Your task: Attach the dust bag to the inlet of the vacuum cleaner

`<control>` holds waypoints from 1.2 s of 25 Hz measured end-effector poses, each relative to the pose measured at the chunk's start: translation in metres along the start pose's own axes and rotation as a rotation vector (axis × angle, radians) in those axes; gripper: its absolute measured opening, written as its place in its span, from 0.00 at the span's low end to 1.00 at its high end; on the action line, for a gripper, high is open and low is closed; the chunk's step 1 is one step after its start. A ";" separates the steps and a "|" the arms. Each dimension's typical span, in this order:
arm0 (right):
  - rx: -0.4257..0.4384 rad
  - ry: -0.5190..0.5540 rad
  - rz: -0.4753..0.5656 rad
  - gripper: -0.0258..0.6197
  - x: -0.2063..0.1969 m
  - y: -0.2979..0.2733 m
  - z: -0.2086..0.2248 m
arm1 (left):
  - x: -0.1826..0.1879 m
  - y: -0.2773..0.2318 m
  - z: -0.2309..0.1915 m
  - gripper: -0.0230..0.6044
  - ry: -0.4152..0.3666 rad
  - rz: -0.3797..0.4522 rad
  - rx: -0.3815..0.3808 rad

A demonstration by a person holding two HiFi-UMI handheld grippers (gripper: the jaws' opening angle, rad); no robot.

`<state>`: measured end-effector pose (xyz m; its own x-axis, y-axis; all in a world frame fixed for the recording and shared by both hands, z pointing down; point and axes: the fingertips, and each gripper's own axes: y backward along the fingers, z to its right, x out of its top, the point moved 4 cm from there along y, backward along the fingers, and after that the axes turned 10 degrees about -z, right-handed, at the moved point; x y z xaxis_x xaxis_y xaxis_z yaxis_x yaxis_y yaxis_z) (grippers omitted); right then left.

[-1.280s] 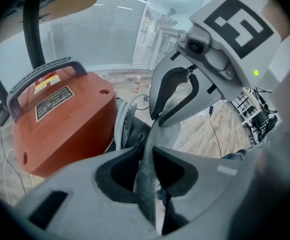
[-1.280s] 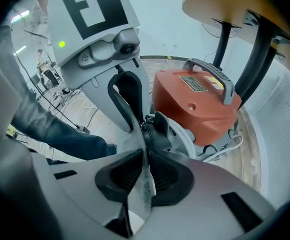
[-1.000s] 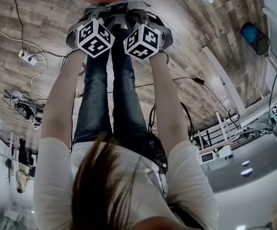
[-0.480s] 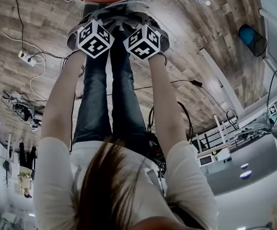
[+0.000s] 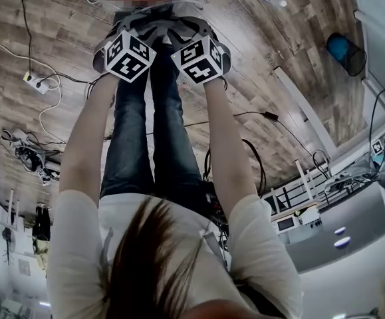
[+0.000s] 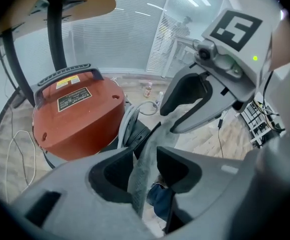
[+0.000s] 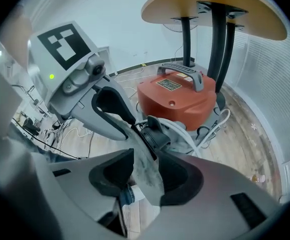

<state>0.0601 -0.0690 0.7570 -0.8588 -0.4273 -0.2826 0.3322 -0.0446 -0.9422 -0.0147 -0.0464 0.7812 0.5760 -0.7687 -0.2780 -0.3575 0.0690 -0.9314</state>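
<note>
Rolled slightly since a second ago, the left gripper (image 5: 131, 55) and right gripper (image 5: 202, 57) sit together over the grey dust bag (image 5: 159, 28) in the head view, having just opened. Left gripper view: spread fingers (image 6: 177, 171) straddle slack bag fabric, just beside the orange vacuum cleaner (image 6: 77, 116). Right gripper view: likewise.

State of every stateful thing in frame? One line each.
left gripper, open; jaws have just been opening, dust bag loose between them
right gripper, open; jaws have just been opening, dust bag between them
dust bag, slack, strung between both grippers; whether attached, cannot tell
vacuum cleaner, upright, handle up
</note>
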 end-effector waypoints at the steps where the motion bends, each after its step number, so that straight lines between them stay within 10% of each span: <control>1: -0.002 -0.007 0.005 0.29 0.000 0.002 -0.001 | 0.000 0.002 0.000 0.29 0.013 0.008 0.004; 12: -0.016 -0.257 0.131 0.16 0.005 0.028 -0.016 | 0.000 0.030 0.003 0.22 0.084 0.079 0.080; 30: -0.146 -0.370 0.233 0.04 0.023 0.094 -0.018 | 0.022 0.110 0.009 0.06 0.303 0.302 0.221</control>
<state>0.0649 -0.0662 0.6585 -0.5622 -0.7056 -0.4313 0.4187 0.2070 -0.8842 -0.0348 -0.0494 0.6703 0.2188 -0.8417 -0.4937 -0.2921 0.4263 -0.8561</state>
